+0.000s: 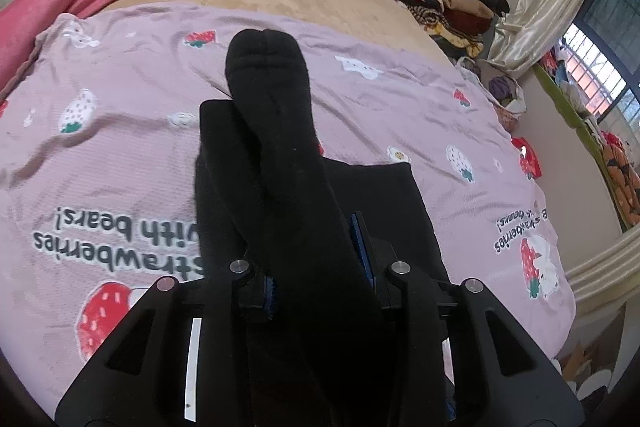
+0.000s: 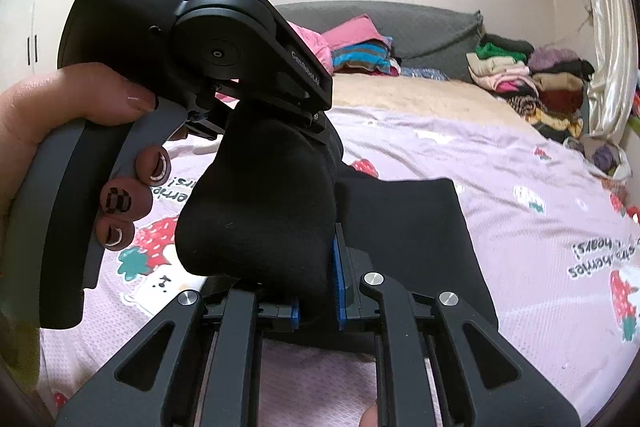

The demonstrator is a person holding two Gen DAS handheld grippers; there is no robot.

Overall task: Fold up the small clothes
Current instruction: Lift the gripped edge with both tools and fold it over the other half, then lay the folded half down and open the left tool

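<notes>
Black sock (image 1: 276,147): soft, light, limp; pinched by left claw (image 1: 320,267) and right claw (image 2: 316,287), both clamped; best gripped at cuff, above bed (image 1: 120,155).

The lilac strawberry-printed bed cover (image 1: 140,99) carries dark upside-down lettering, "strawberries with bears!". Above that cover, the black plastic left gripper (image 2: 276,131) body reads "Data Acquisition System", and its arm reads "GenRobot.AI".
</notes>
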